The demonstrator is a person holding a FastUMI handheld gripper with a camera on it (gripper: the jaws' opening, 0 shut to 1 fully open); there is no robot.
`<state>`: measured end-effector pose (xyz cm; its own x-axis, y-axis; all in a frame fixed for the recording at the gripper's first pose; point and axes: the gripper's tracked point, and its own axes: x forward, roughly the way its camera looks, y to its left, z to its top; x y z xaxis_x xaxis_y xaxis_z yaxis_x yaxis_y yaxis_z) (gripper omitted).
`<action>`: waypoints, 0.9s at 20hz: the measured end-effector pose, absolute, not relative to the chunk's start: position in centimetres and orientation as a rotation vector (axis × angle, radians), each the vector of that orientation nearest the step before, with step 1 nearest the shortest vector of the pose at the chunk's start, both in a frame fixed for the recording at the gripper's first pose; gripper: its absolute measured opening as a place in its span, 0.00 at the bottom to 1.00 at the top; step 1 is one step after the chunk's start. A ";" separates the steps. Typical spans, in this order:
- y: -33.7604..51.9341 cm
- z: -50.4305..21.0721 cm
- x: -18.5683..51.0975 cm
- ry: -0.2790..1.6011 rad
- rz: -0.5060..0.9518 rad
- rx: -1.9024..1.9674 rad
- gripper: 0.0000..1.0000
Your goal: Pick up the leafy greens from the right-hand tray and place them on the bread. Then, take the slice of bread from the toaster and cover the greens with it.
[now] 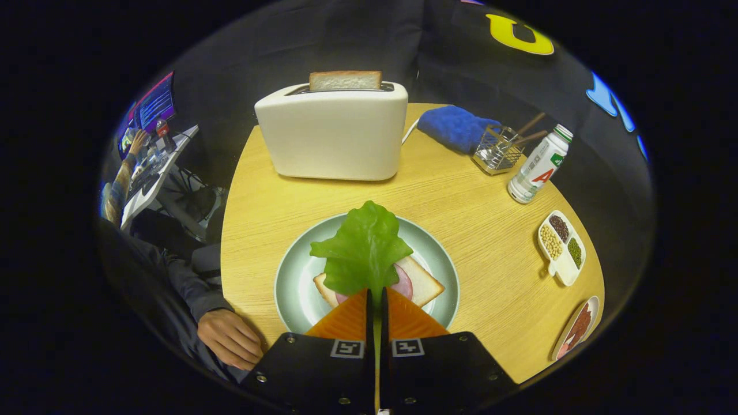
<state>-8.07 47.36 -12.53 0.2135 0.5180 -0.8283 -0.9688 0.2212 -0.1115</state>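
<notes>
**Leaf held over the bread, ready to be let go**

The leafy greens (363,248) are one big leaf. The fingers (376,305) are closed on its stem, pinching it tight between them. The leaf sticks out just ahead of the fingers, toward 12 o'clock. It hangs over the bread (424,282) on the plate (294,276). I cannot tell if the leaf is touching the bread yet or is just above it. A pink slice of meat (402,282) lies on the bread, and the leaf hides part of it.

I think the first step is nearly done. The leaf is over the bread but not let go. The next move is to lower it flat, open the fingers and pull back slowly, so the leaf does not slide off or stick to the fingers.

After that comes the toaster (333,135), beyond the plate at 12 o'clock. A slice of bread (345,79) stands up out of its top slot. The fingers will need to go over the top and pinch that slice by its flat sides.

At 2 o'clock on the desk (461,196) are a blue cloth (452,127), a wire basket (496,151) and a bottle (539,164). At 3 o'clock is a small dish of beans (561,246). At 4 o'clock sits the tray (578,328). A person's hand (229,337) rests on the desk at 8 o'clock.
</notes>
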 end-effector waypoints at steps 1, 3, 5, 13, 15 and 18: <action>47.4 -12.5 -8.1 0.759 1.175 -0.742 0.09; 47.5 -12.8 -7.9 0.761 1.170 -0.742 0.11; 47.5 -12.5 -7.7 0.748 1.162 -0.750 0.15; 49.1 -9.3 -8.2 0.606 1.182 -0.767 0.65; 49.6 -7.9 -8.8 0.564 1.189 -0.791 0.64; 51.5 -6.0 -11.9 0.617 1.246 -0.732 0.65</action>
<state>-11.88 51.52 -6.02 0.2167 0.6098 -0.7624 -0.9760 0.1536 -0.1546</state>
